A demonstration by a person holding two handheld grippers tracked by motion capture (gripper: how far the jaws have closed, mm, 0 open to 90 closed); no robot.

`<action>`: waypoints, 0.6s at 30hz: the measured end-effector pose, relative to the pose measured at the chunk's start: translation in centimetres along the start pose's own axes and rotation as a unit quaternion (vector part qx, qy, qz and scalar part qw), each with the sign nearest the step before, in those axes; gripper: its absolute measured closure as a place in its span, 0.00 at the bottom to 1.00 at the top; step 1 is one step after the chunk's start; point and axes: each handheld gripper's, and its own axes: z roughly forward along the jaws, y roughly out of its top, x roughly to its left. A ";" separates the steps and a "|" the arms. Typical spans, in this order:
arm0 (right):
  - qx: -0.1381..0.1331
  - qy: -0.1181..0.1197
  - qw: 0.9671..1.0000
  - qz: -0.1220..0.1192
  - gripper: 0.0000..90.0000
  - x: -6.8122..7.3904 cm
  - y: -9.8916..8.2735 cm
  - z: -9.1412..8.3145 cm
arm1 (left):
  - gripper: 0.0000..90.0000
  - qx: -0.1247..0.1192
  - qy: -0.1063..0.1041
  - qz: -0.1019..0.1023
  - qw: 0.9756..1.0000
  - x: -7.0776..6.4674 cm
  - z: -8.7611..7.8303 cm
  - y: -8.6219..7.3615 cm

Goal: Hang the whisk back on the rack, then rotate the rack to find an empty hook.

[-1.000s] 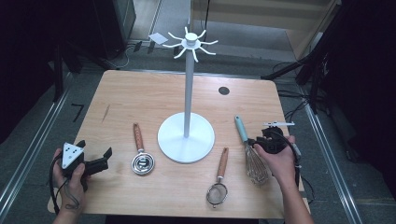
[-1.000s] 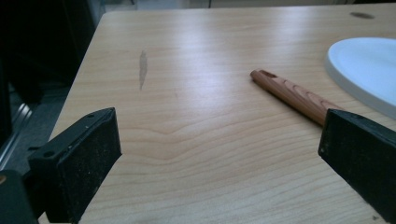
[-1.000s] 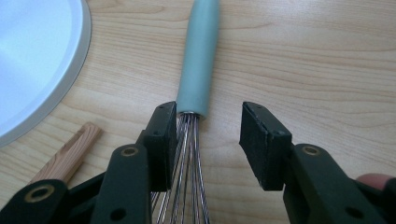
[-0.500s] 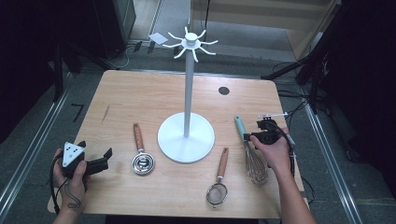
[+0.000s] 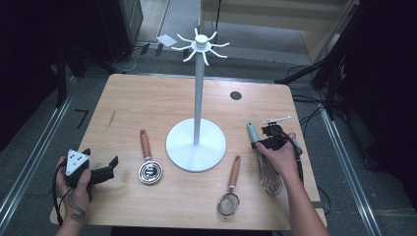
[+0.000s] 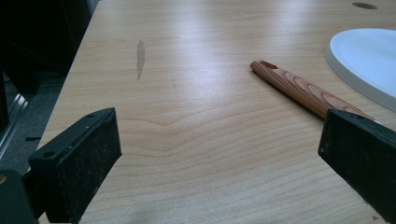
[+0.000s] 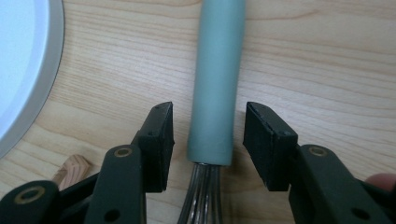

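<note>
Right gripper point(image 7: 208, 140) is straddling the teal handle of the whisk point(image 7: 215, 79), which is lying on the table point(image 5: 147, 103) right of the white hook stand point(image 5: 196, 142). Jaws have just been widening, with the pads clear of the handle either side. Looks like lining up the grab; next is squeezing. Left gripper point(image 6: 219, 154) is sitting unclenched and empty. No containers around, just a strainer point(image 5: 229, 194) and a scoop point(image 5: 147, 160).
</note>
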 end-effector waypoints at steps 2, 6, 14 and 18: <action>0.004 0.003 1.000 -0.002 0.62 0.0 0.0 0.1 | 0.00 0.001 0.001 0.000 1.000 0.0 0.0 0.0; 0.010 -0.013 1.000 -0.014 0.64 0.4 -0.1 0.5 | 0.00 0.002 0.001 0.000 1.000 0.0 0.0 0.0; 0.004 -0.046 0.998 -0.035 0.65 1.0 -0.2 0.7 | 0.00 0.004 0.002 0.003 1.000 -0.1 0.1 0.0; 0.000 -0.061 0.997 -0.047 0.70 1.2 -0.3 0.8 | 0.00 0.004 0.001 0.003 1.000 -0.1 0.1 0.0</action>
